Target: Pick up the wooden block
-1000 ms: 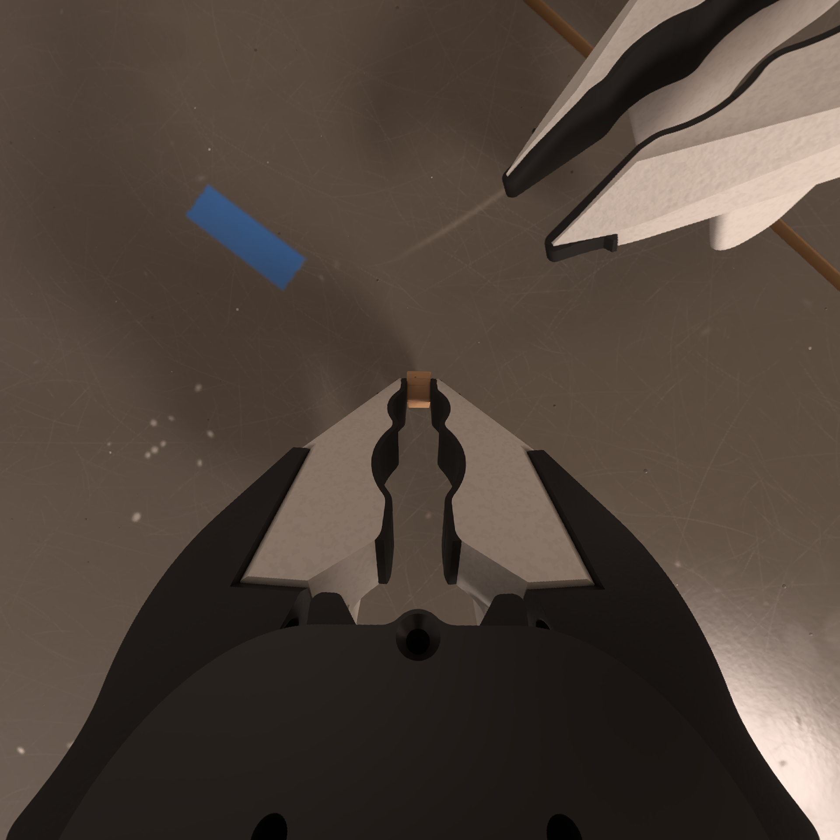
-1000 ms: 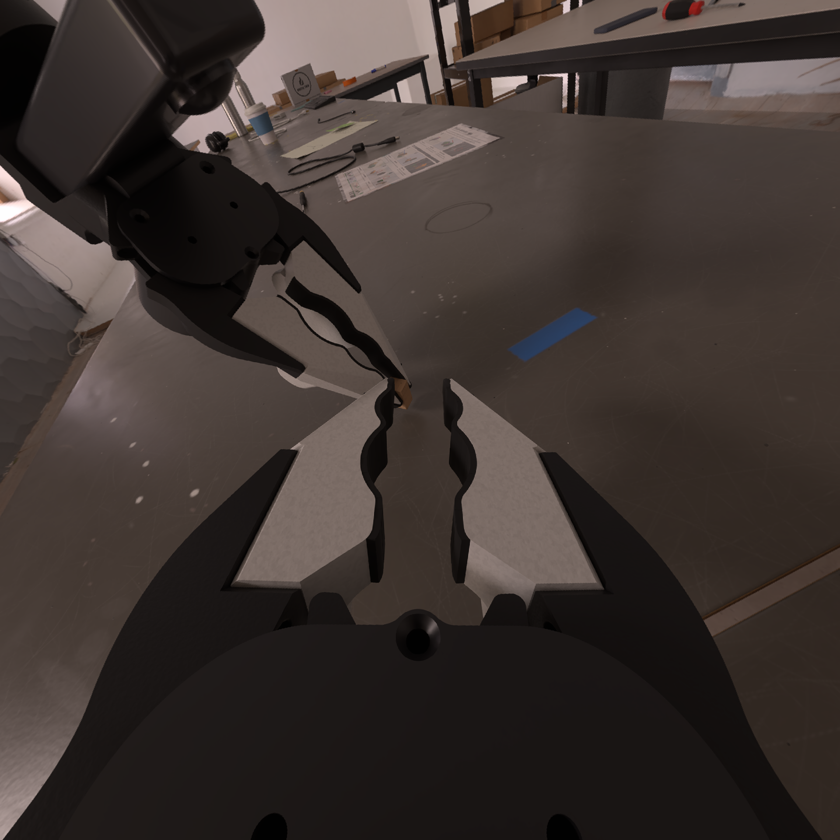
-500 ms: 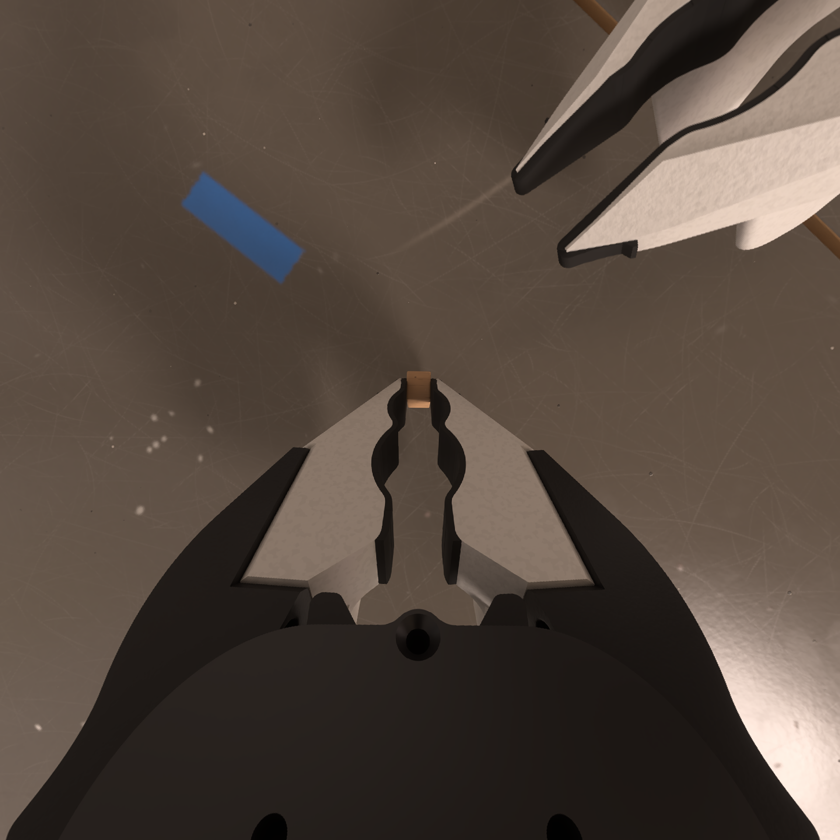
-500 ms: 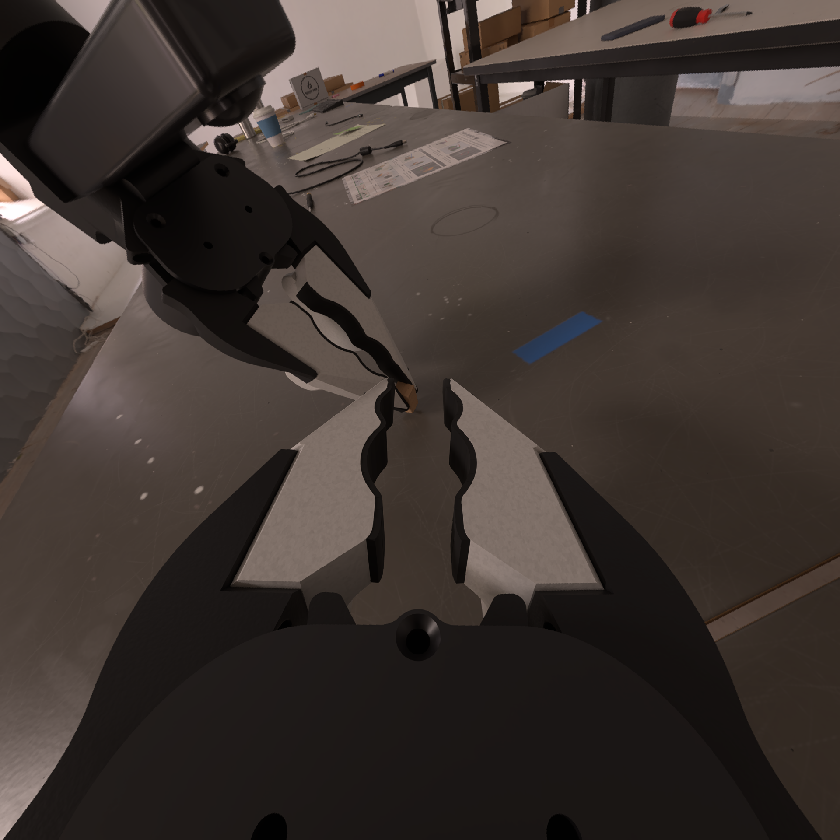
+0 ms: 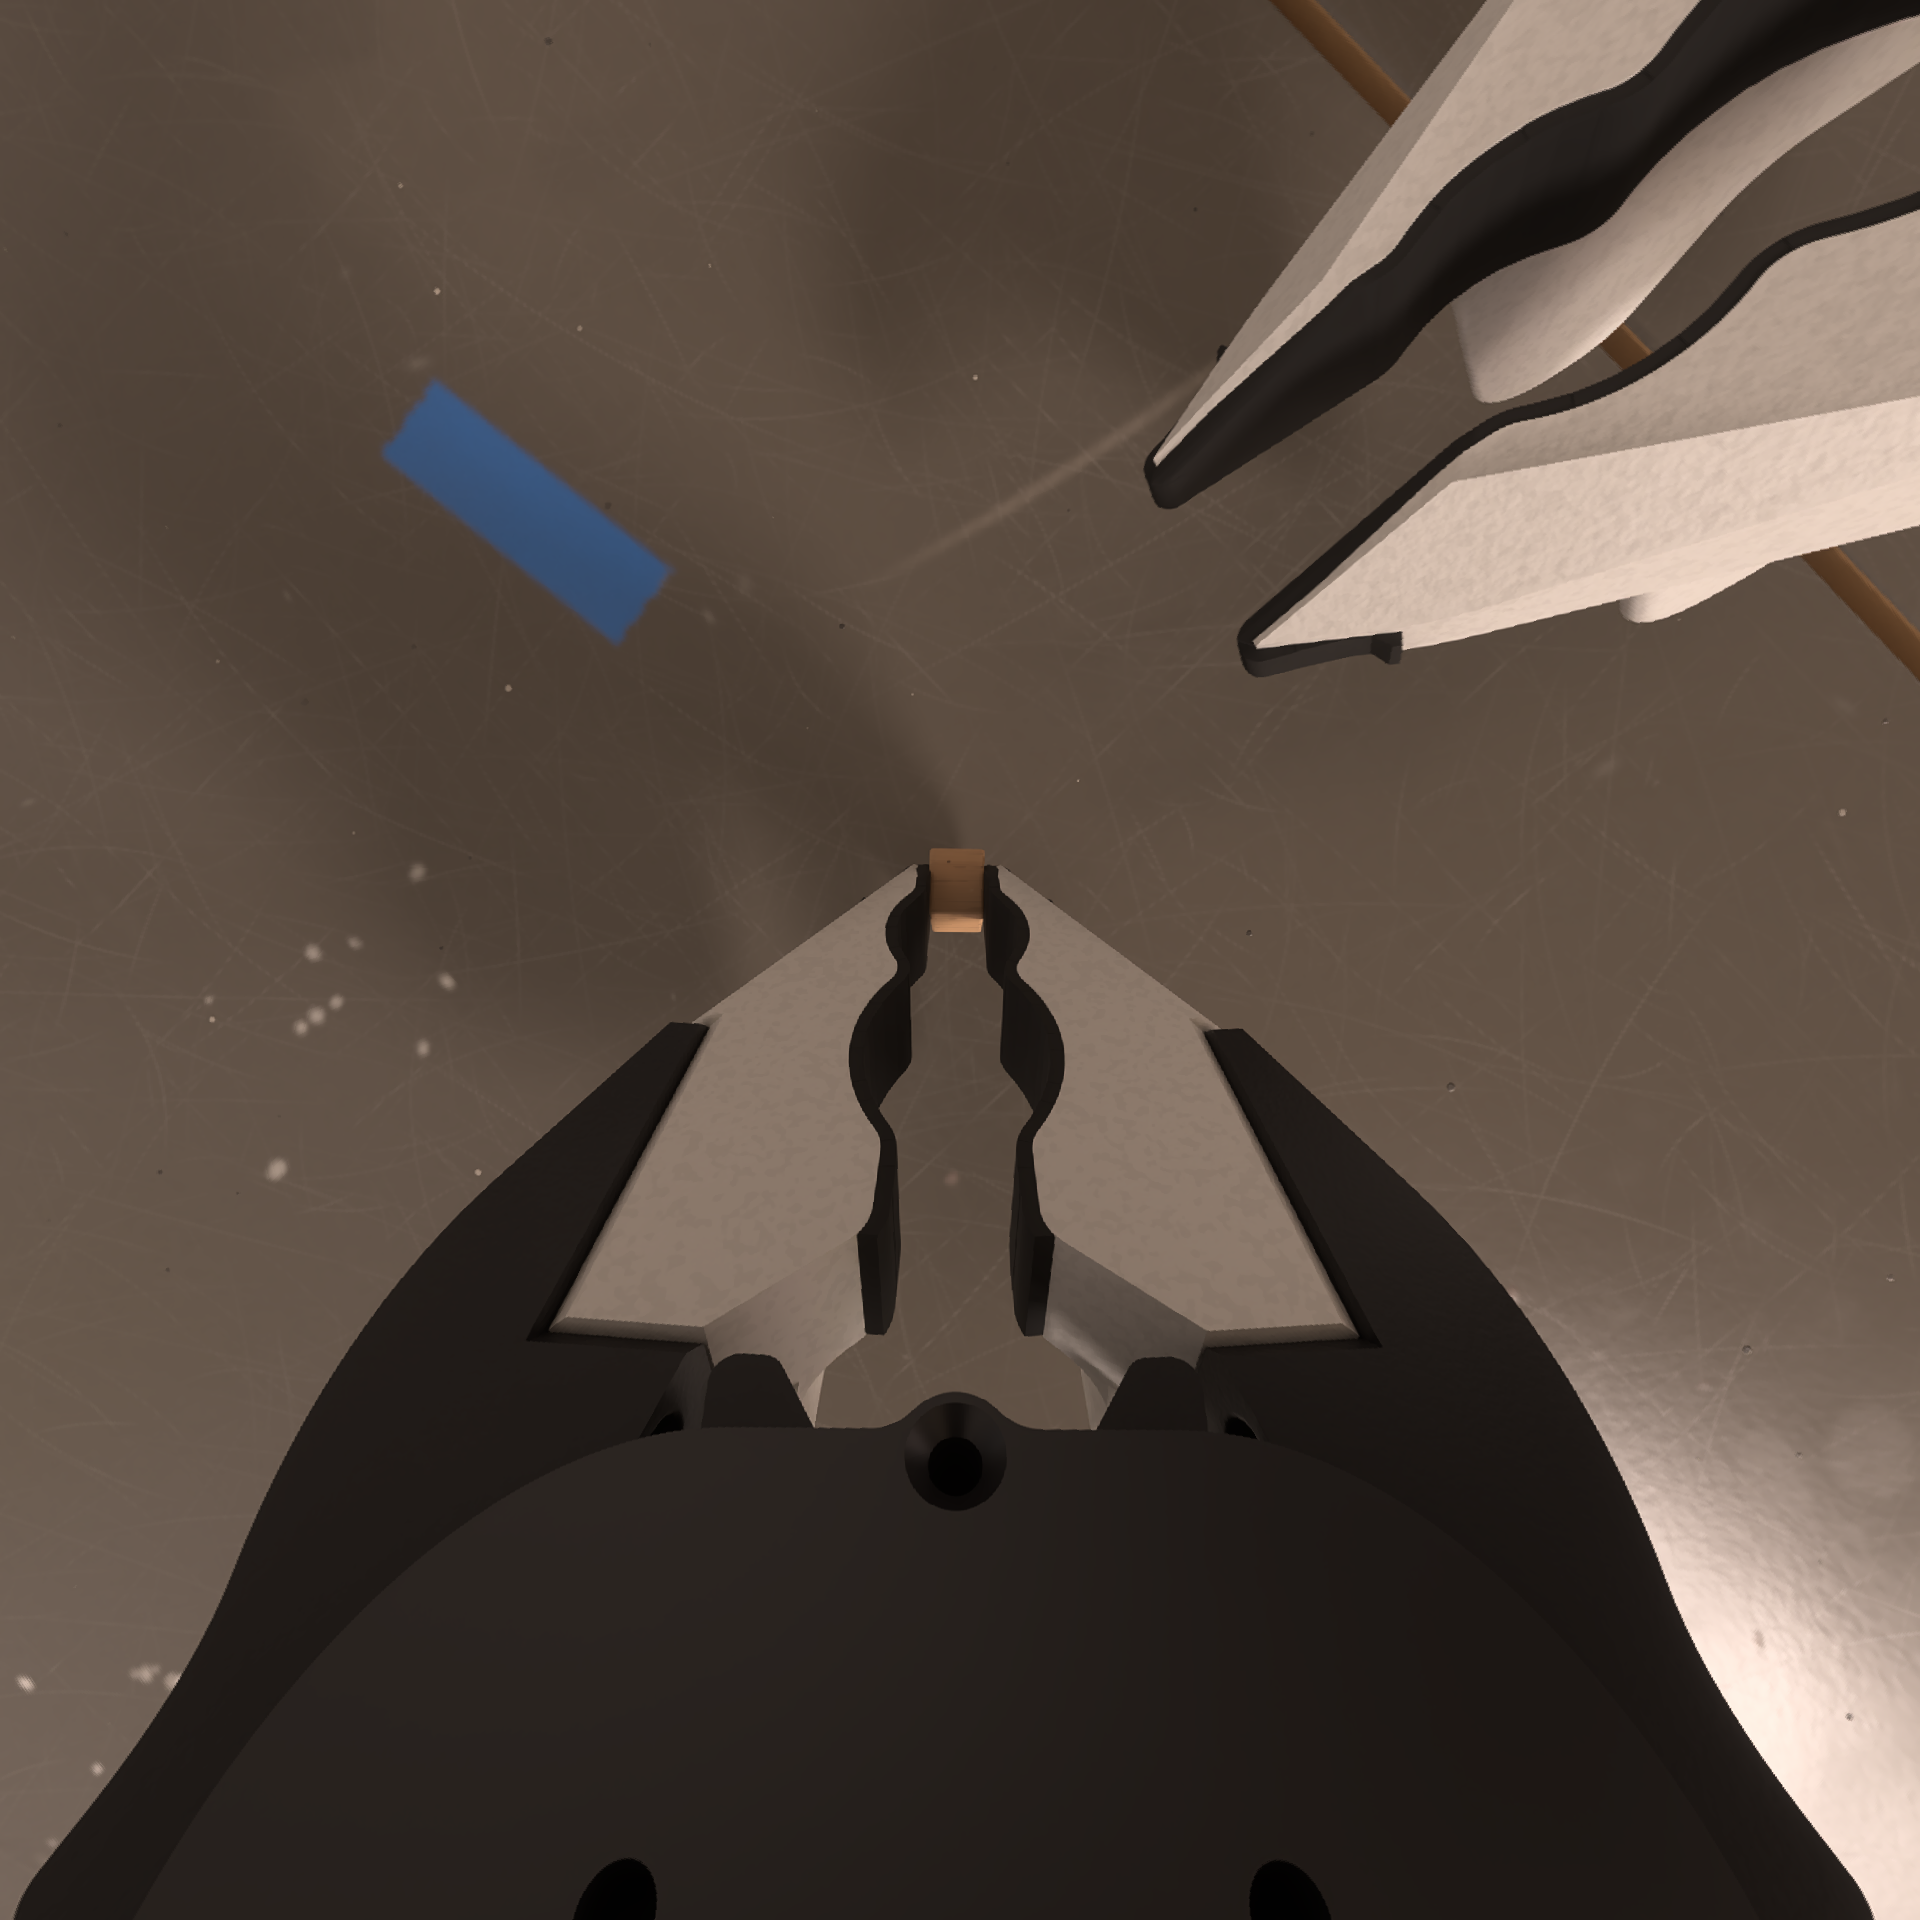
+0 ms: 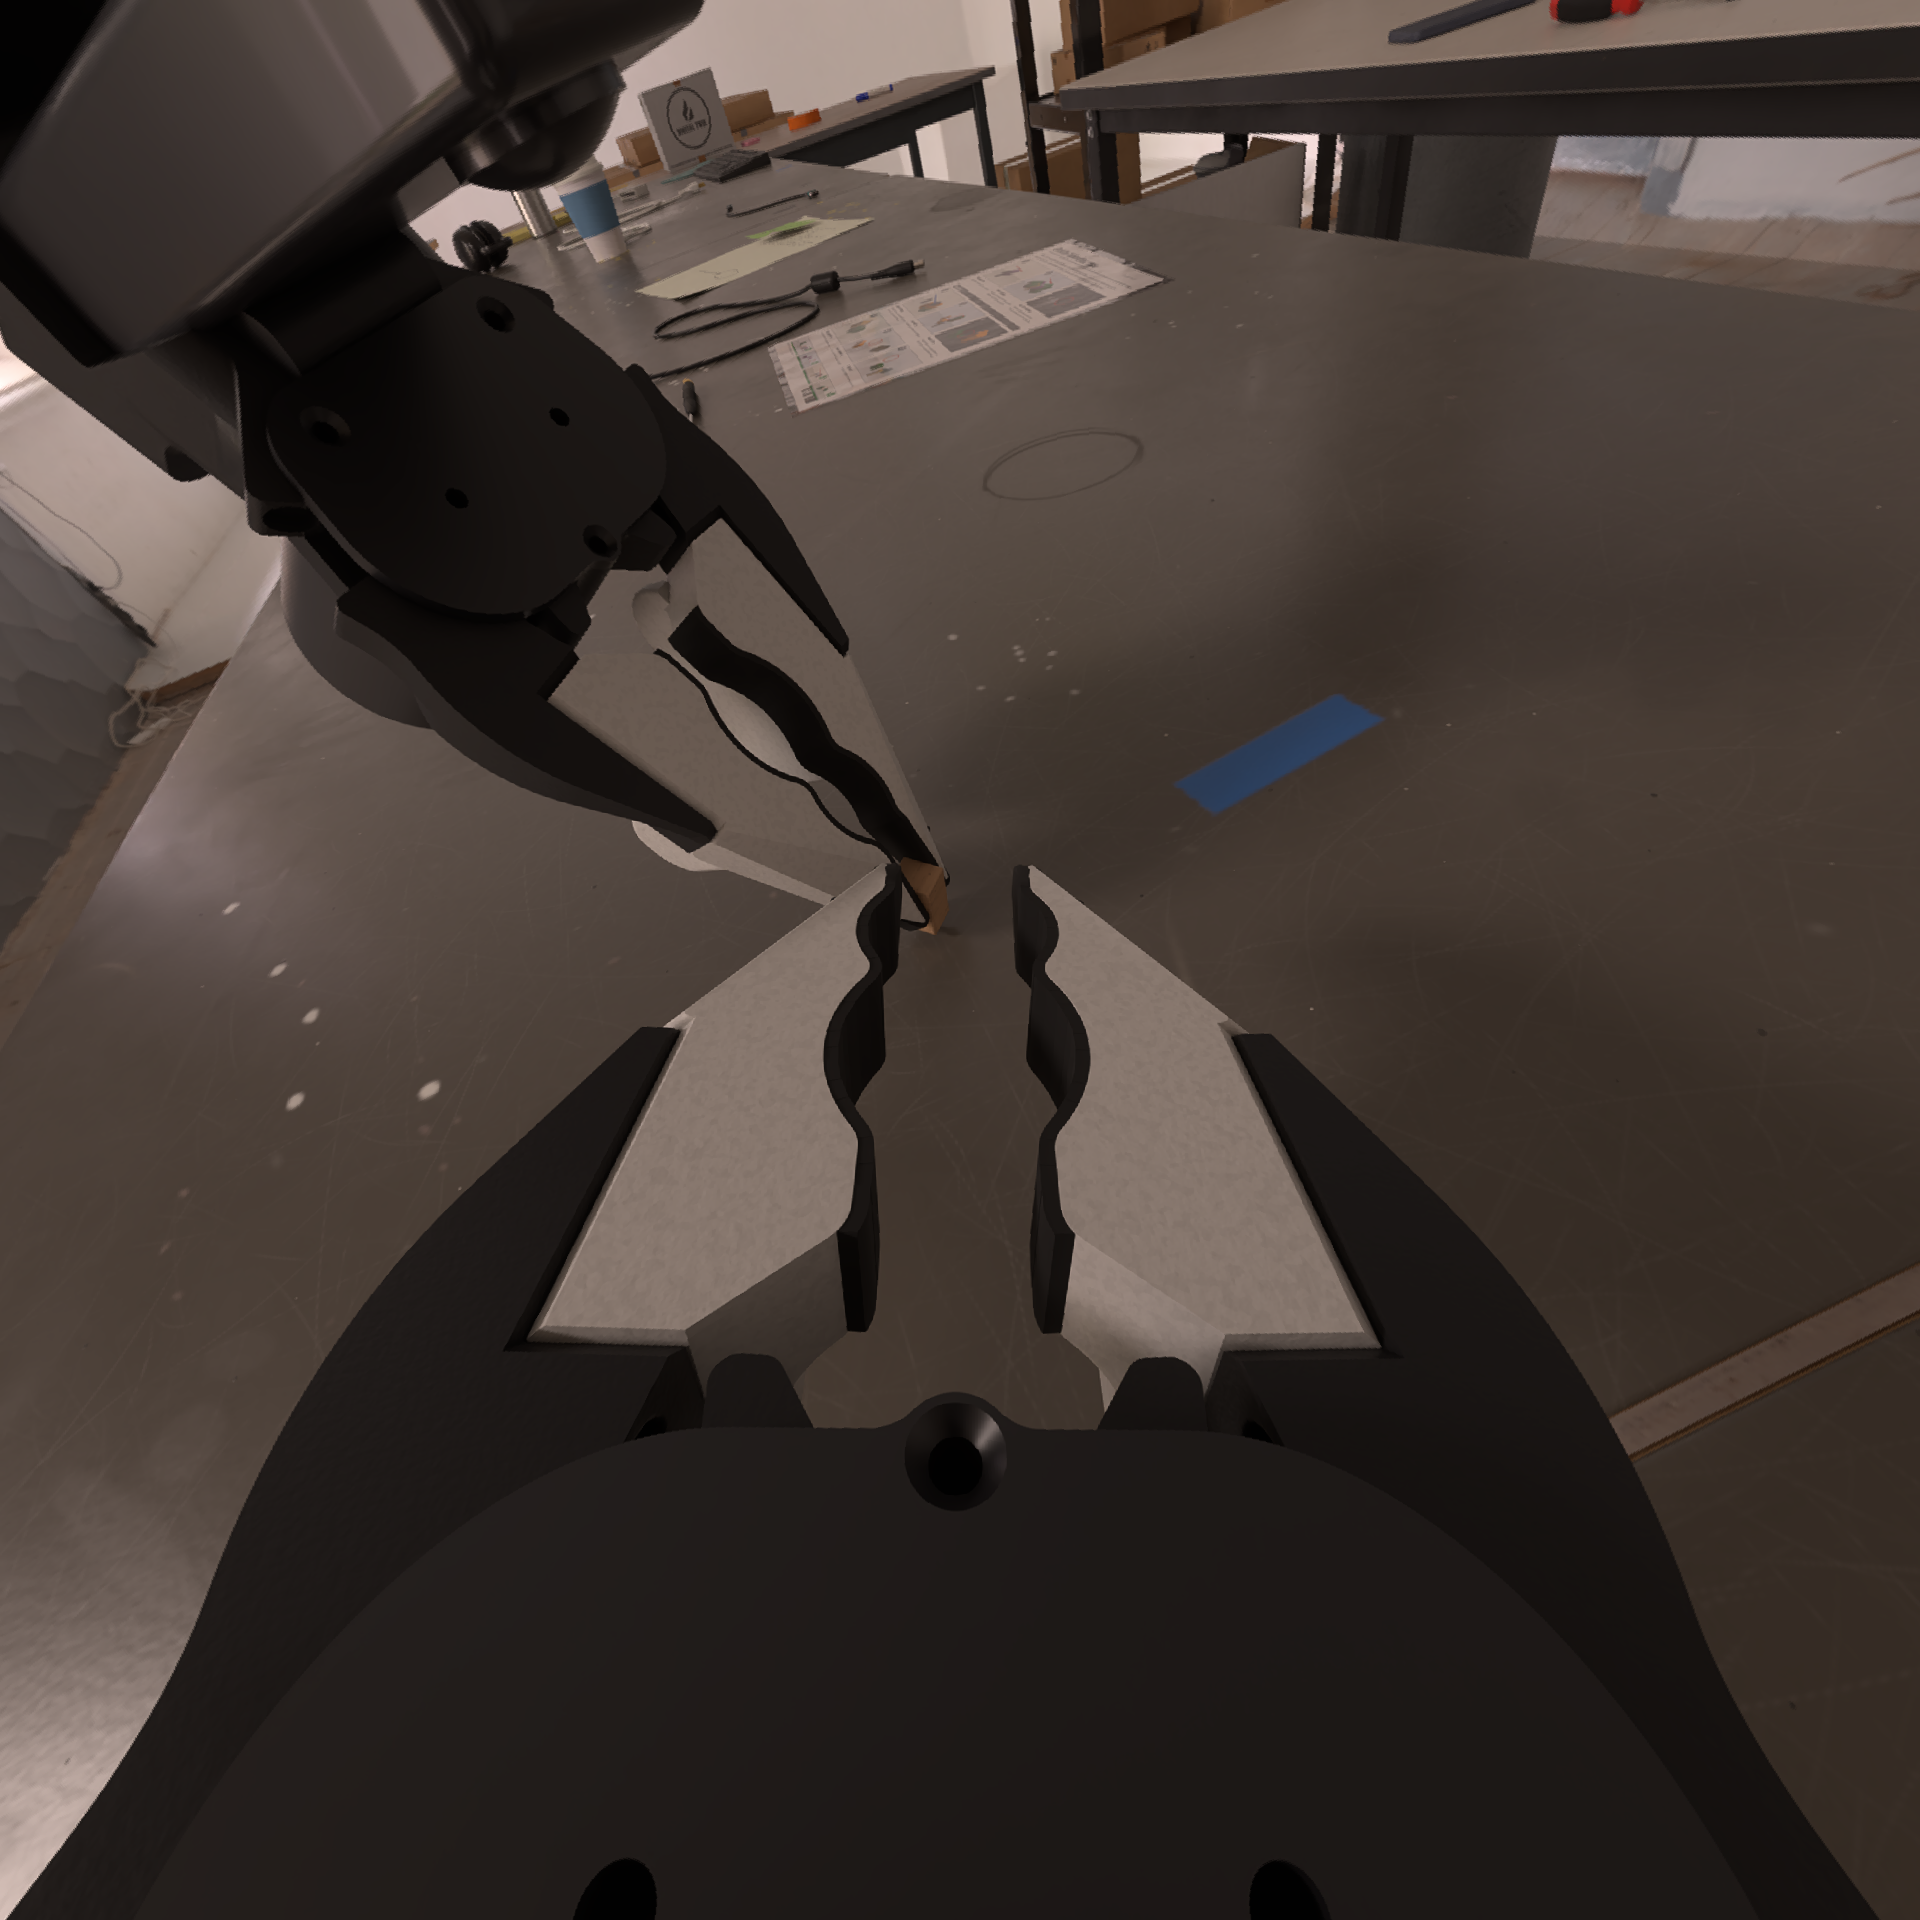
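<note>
A small wooden block (image 5: pixel 957 891) sits pinched between the fingertips of my left gripper (image 5: pixel 957 878), which is shut on it just over the dark table. In the right wrist view the same block (image 6: pixel 932 896) shows at the tip of the left gripper (image 6: pixel 914 878), with its lower corner at or just above the table. My right gripper (image 6: pixel 956 883) is open and empty, its left fingertip right beside the block. It also shows at the upper right of the left wrist view (image 5: pixel 1210 571), apart from the block.
A strip of blue tape (image 5: pixel 525 509) lies on the table (image 6: pixel 1455 987), right of the grippers in the right wrist view (image 6: pixel 1278 753). Printed sheets (image 6: pixel 966 322), a cable and a cup (image 6: pixel 597 218) lie at the far end. The table edge (image 6: pixel 1766 1351) runs at the near right.
My left gripper stays shut on the block, with only a slight shift against the table. My right gripper stays open; the left gripper looks a little larger in its view.
</note>
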